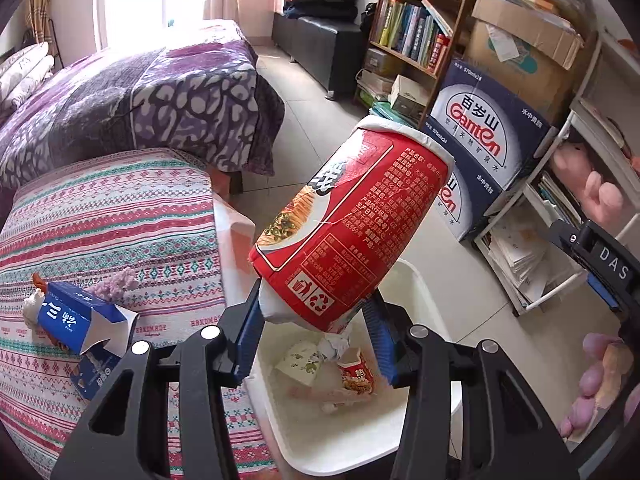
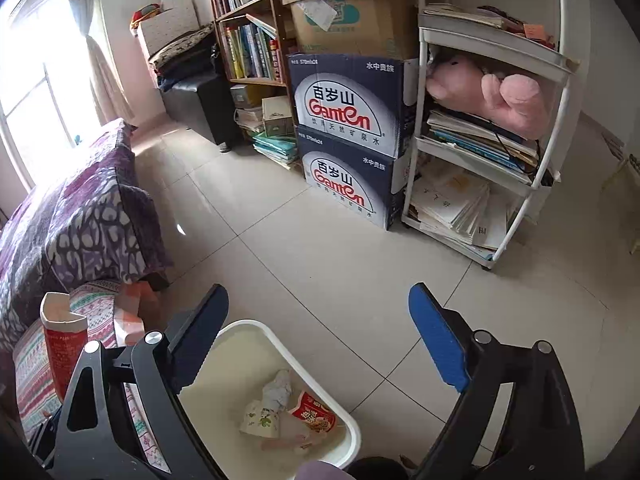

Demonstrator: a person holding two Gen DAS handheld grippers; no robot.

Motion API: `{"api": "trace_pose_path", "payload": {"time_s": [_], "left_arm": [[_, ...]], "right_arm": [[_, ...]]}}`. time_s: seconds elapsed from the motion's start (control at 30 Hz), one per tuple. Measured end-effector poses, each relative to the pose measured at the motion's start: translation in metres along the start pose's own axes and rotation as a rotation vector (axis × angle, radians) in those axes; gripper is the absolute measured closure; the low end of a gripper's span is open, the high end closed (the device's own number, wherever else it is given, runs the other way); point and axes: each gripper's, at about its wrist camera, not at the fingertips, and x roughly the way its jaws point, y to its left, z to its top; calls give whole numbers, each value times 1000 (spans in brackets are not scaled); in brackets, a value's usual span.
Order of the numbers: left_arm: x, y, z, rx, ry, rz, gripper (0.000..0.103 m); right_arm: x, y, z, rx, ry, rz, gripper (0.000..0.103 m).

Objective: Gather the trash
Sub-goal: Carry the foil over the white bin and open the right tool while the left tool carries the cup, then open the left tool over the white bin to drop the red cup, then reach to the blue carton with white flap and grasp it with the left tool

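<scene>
The step in hand looks like the drop: the left gripper (image 1: 316, 332) is clamped on the base of a red noodle cup (image 1: 352, 224), which tilts up toward 1 o'clock above the white bin (image 1: 424, 280). The bin sits on the tiled floor just beside the patterned table (image 1: 120, 216) and already holds a crumpled tissue (image 1: 334, 346) and a red wrapper (image 1: 358, 374). Next, I judge, the cup's base must hang squarely inside the rim before the grip lets go (it leans out past the far edge). The right gripper (image 2: 316, 340) stands wide with nothing between its blue pads, hovering over the bin. Only the left wrist view shows what remains: a blue carton (image 1: 80, 320) at 9 o'clock on the table. Only the right wrist view shows the bin's near rim.
</scene>
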Motion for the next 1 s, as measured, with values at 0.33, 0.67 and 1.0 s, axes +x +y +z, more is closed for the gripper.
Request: {"api": "trace_pose_path", "payload": {"time_s": [0.33,0.67,1.0], "left_arm": [[17,-15,0,-9,56,-113,42],[13,-1,-1,-21,60,-70,35],[16,70,-3,-185,107,124,26]], "right_arm": [[1,-10,3,10,-21,-48,9],[-2,10,-4,-33,-16,-34,7],[-1,48,-20,-117,26,-3,7]]}}
